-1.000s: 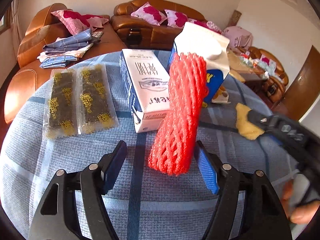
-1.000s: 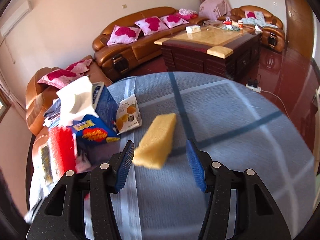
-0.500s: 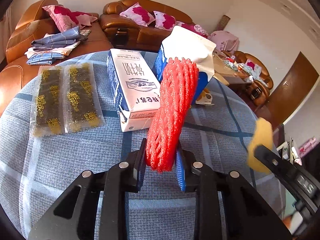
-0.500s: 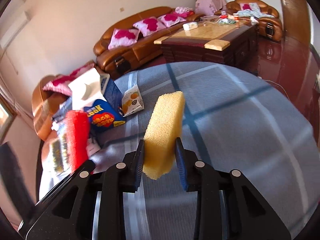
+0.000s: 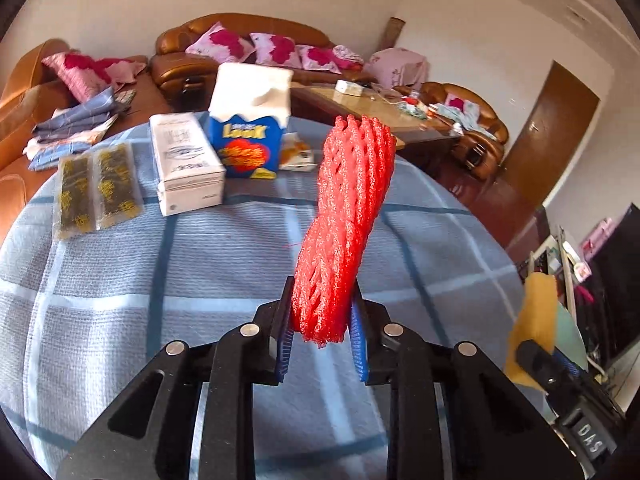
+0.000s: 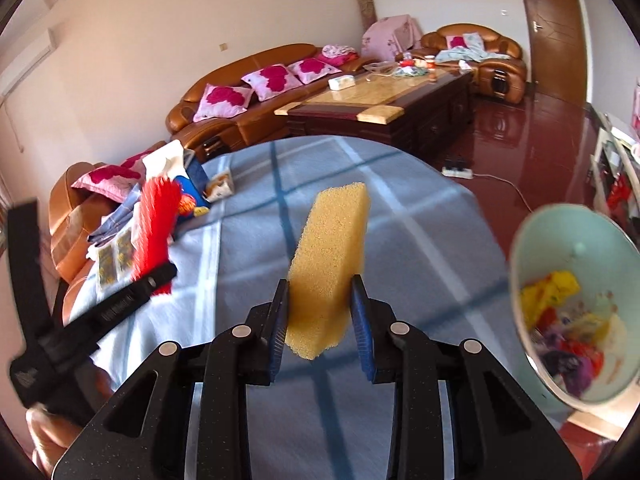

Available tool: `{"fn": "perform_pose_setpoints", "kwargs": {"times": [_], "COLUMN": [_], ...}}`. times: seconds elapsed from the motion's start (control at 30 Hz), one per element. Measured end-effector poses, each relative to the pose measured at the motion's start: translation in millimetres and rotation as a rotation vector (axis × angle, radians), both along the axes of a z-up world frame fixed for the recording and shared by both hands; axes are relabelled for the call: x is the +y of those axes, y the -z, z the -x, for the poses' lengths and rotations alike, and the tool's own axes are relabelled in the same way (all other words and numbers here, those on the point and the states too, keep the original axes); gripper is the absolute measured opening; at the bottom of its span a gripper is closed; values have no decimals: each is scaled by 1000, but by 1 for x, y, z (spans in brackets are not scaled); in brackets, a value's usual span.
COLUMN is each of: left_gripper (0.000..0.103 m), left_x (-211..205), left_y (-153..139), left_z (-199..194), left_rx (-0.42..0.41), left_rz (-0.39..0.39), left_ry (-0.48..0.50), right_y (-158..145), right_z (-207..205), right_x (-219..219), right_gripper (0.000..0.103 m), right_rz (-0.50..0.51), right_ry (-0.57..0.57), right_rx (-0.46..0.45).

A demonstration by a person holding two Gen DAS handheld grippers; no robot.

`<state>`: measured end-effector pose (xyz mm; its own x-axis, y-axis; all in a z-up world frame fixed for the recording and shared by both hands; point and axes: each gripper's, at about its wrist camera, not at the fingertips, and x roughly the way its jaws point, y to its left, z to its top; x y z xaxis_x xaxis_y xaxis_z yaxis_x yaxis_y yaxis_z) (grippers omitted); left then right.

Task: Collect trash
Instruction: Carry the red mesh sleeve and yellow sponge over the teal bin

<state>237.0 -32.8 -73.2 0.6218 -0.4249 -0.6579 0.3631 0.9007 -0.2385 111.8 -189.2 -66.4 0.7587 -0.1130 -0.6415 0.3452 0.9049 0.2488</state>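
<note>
While each hand-held gripper [image 5: 320, 330] [image 6: 320, 320] clamps trash, the bin [image 6: 520, 280] holds colourful wrappers [image 6: 568, 344]

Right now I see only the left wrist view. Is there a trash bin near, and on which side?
Observer: Yes. The right wrist view shows a pale green trash bin past the table edge, to the right of the right gripper.
Operator: Is the bin empty?
Observer: No, colourful wrappers lie in its bottom.
Operator: I see only one edge of something yellow. How is it held?
Observer: It is a yellow sponge, standing upright, pinched at its lower part between the right gripper's pads.
</note>
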Motion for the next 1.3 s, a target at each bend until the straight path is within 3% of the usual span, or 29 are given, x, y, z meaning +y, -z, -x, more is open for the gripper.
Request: {"fn": "perform_pose_setpoints", "kwargs": {"times": [0.23, 0.63, 1.07, 1.3], "left_gripper": [24, 24, 24, 24], "left_x": [-30, -55, -93, -111], "left_y": [-29, -43, -50, -52], "left_z": [49, 108, 140, 143], "left_rx": [-88, -130, -155, -167], "left_rz": [-46, -70, -87, -119], "left_ry": [64, 94, 129, 101], "right_y": [-13, -31, -43, -65], "right_z": [47, 104, 126, 124], "right_x": [-15, -33, -66, -90], "right_gripper": [31, 31, 31, 31], "right_rz": [31, 51, 33, 107], "right_ry": [50, 100, 156, 121], "right_rx": [-46, -112, -168, -189]}}
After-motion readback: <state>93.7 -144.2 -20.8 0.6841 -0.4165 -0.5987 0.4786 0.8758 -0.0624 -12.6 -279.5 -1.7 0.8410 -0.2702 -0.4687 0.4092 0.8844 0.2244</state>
